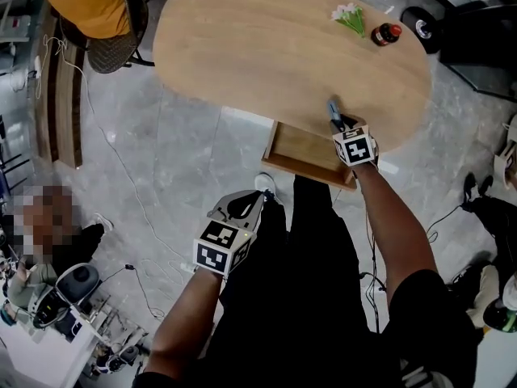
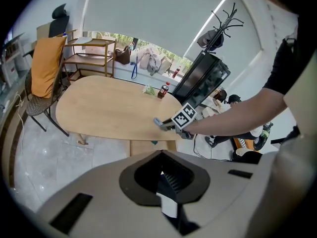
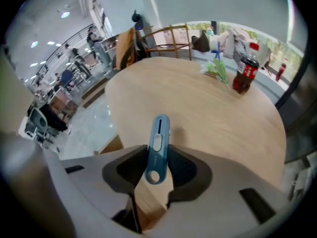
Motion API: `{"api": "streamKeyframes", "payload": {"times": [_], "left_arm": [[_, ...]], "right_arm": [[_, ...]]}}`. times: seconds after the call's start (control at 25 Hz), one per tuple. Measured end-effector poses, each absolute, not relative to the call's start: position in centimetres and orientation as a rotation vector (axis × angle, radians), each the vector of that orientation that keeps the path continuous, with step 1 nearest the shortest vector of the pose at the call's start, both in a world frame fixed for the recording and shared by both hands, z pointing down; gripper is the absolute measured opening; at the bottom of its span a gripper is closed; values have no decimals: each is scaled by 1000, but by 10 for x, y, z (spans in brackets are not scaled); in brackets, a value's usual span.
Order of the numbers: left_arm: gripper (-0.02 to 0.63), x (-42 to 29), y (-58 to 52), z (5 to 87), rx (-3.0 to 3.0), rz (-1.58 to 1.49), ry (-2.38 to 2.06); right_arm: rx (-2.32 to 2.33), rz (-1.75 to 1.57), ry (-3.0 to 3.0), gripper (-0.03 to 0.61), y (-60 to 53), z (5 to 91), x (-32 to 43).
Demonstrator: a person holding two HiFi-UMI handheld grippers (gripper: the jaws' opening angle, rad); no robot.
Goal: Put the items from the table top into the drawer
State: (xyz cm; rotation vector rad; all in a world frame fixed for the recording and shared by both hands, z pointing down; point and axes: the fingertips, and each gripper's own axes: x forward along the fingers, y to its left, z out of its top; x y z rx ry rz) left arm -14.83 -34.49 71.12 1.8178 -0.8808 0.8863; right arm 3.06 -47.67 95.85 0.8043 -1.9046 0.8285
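Drawer under table; bottle beside flowers

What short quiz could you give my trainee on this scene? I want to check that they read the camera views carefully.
1. Multiple choice: what does the right gripper grip? A, a red pen; B, a blue utility knife; C, a spoon.
2. True or false: the drawer under the table is pushed shut.
3. Fill in: at the table's far end are a bunch of white flowers and a dark ____ with a red cap.

Key: 1 B. 2 false, the drawer stands pulled out. 3 bottle.
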Motion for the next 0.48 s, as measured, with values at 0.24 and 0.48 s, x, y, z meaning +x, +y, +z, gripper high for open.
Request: {"api": "streamKeyframes", "payload": {"times": [0.24, 0.48], "left_arm": [[5, -160, -318, 718, 1807, 857, -876], [5, -178, -286, 728, 1781, 877, -889]], "right_arm": [[389, 638, -1849, 124, -333, 982, -10], [309, 545, -1645, 120, -304, 1077, -9]]}}
